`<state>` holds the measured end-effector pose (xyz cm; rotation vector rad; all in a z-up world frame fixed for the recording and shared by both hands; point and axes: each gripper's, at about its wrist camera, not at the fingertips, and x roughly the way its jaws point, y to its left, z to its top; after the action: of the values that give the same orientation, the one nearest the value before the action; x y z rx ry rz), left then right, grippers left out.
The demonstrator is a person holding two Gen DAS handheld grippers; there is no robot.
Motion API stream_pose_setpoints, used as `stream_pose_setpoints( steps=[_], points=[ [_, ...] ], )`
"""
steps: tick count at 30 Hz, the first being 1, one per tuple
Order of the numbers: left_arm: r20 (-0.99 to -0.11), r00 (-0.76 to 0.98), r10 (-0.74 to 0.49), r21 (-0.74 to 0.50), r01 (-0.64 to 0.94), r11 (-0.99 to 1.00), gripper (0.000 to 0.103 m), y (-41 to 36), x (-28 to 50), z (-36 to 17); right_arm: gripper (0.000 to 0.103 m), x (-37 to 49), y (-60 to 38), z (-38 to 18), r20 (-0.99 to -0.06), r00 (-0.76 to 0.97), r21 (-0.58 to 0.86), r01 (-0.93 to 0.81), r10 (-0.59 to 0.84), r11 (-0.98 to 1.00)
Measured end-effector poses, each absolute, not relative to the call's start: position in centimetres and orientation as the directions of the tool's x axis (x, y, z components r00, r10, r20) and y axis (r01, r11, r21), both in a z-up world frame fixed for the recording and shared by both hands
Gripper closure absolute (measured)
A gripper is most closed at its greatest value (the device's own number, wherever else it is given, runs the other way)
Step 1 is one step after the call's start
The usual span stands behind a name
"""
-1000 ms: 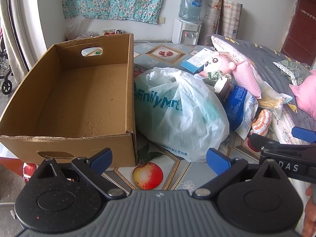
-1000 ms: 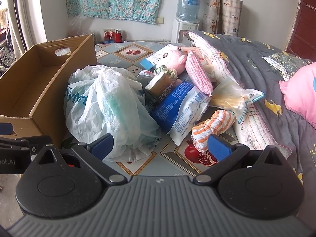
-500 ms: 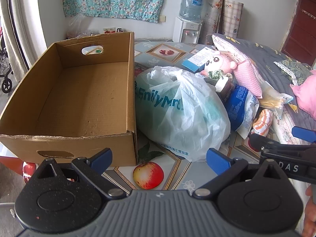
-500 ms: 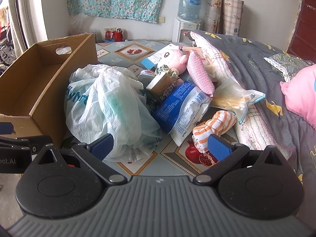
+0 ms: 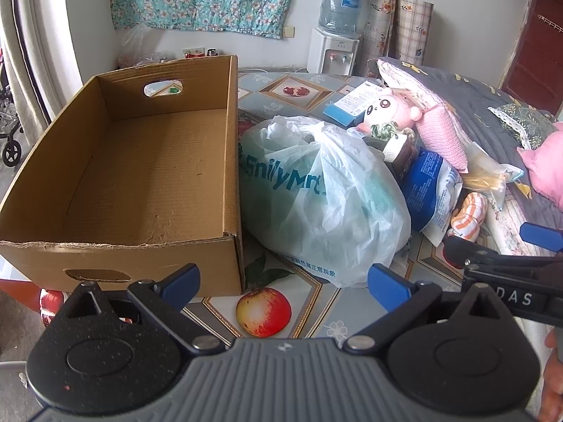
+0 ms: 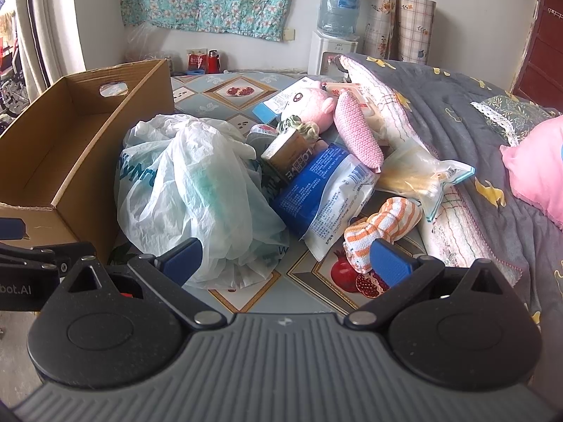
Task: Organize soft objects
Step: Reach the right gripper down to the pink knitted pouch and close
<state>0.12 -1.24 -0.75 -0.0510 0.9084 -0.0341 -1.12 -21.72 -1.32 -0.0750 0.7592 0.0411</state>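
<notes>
Left gripper (image 5: 283, 283): the 2 blue-tipped fingers (image 5: 181, 279) stand wide apart and hold nothing. It hovers at the near edge of the tablecloth (image 5: 281, 93), over the printed apple, with the right front corner of the box (image 5: 140, 161) just ahead on its left.

Right gripper (image 6: 285, 256): fingers (image 6: 390, 263) wide apart, nothing between them. It hovers near the front of the pile, with the bag ahead on its left and the striped cloth just beyond its right finger. In the left view it shows at the right edge as a black bar.

Box: open-topped cardboard with oval handle cut-outs. It sits on the left side of the tablecloth, and its floor is bare.

Pile, right of the box:
- Bag (image 5: 320, 197): white plastic with teal lettering, touching the box's right wall.
- Blue pack (image 6: 323, 190): leans against the bag's right side, with a small brown carton (image 6: 286, 153) resting at its top edge.
- Plush (image 6: 313, 105): pink, lies behind the carton.
- Knit piece (image 6: 357, 133): pink, just right of the plush.
- Clear pouch (image 6: 418, 172): yellowish contents, possibly food; the contents cannot be made out.
- Striped cloth (image 6: 381, 225): orange and white, bunched, in front of the pouch.

A grey quilt (image 6: 457, 105) and a pink pillow (image 6: 535, 168) lie on the right.
</notes>
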Motion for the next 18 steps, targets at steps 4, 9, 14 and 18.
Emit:
stream_pose_setpoints(
  steps=[4,9,14,18],
  points=[
    [-0.784,0.620,-0.048,-0.049,0.016,0.999,0.001,-1.5,0.2,-0.7,0.001,-1.1,-22.0,-1.4,-0.689,0.725,-0.042,-0.058,0.013,0.997],
    [-0.768,0.637,-0.073,-0.040,0.066,0.997,0.001,-2.7,0.1,-0.4,0.001,-1.2,-24.3,-1.9,-0.673,0.739,-0.005,-0.037,0.024,0.999],
    [-0.738,0.663,-0.126,-0.044,0.139,0.989,0.001,-4.6,1.1,0.3,0.001,-1.3,-28.3,-1.8,-0.630,0.777,0.014,-0.003,0.011,1.000],
    [-0.713,0.678,-0.180,-0.052,0.205,0.977,0.001,-6.5,3.0,1.4,0.001,-1.0,-31.7,-1.7,-0.564,0.825,-0.011,0.026,-0.028,1.000]
  ],
)
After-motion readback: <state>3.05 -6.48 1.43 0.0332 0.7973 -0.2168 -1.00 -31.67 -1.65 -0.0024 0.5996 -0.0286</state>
